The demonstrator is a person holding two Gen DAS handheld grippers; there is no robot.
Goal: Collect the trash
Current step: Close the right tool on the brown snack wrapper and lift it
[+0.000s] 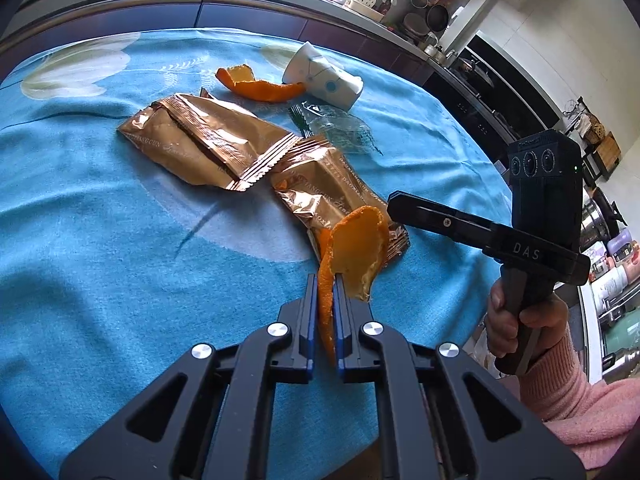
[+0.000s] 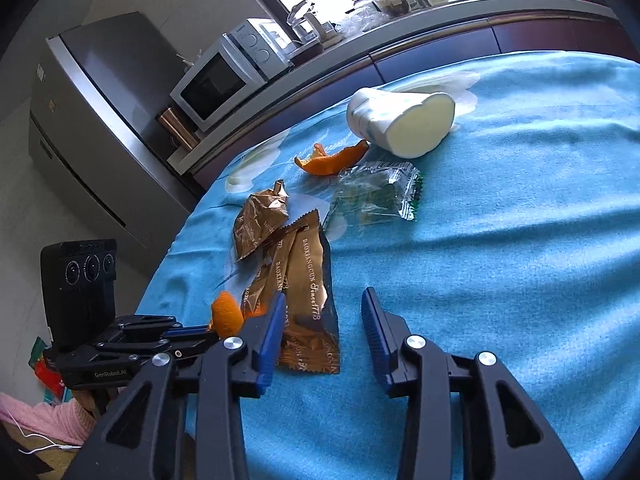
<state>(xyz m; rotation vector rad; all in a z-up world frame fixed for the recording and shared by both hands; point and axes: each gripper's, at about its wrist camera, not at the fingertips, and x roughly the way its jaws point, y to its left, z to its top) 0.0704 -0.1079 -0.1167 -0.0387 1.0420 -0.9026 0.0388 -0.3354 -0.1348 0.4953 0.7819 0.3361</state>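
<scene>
Right hand-held gripper [image 2: 324, 320] has its blue pads apart over the blue cloth [image 2: 500, 240] on the bench, nothing pressed between them; the left pad overlaps a gold wrapper [image 2: 308, 280]. Left hand-held gripper [image 2: 216, 330] at lower left pinches an orange peel [image 2: 226, 314]. Farther back: crumpled gold wrapper [image 2: 260, 224], clear green-edged wrapper [image 2: 380, 196], second peel [image 2: 332, 160], crushed paper cup [image 2: 400, 120] on its side.

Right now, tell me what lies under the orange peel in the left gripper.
The orange peel pinched in the left gripper hangs over a gold wrapper on the blue cloth. The wrapper's near corner is hidden behind the peel.
</scene>
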